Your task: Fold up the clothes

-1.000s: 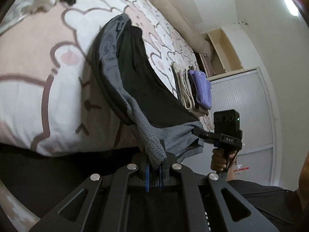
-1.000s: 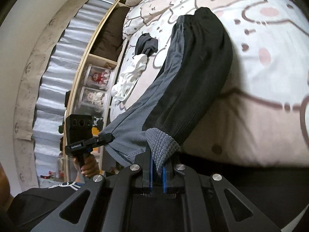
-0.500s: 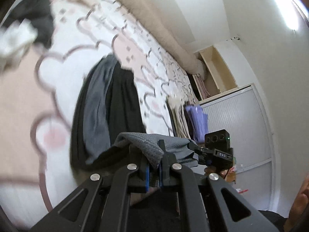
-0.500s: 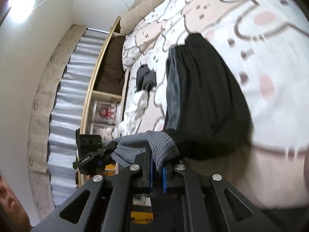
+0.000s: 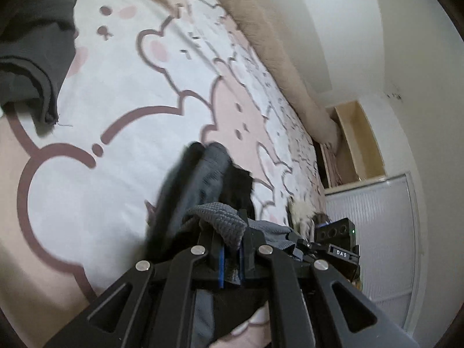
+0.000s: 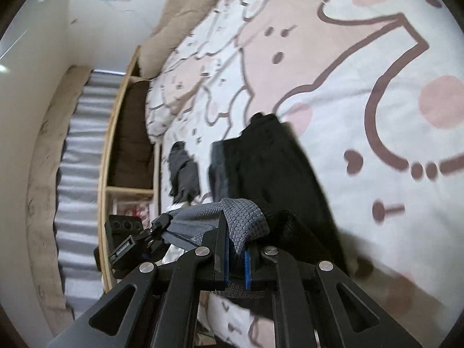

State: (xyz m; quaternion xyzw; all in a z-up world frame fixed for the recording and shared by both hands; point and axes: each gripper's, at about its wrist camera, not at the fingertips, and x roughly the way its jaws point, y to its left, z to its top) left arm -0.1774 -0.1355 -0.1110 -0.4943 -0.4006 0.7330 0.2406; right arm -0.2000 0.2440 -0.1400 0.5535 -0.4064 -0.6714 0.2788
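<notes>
The left gripper (image 5: 230, 256) and right gripper (image 6: 236, 256) each pinch a grey ribbed cuff (image 5: 227, 224) of the black-and-grey trousers (image 6: 269, 162). The garment lies on the bear-print bedsheet (image 5: 121, 92).

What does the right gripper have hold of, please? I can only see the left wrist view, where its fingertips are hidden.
Observer: The right gripper is shut on the grey ribbed waistband of the trousers.
Operator: Is anything lying on the bed beyond the trousers on that side?
Observer: Yes, a small dark garment lies apart from them, near the bed's edge.
Operator: And what stands past that edge?
Observer: A wooden shelf unit.
</notes>
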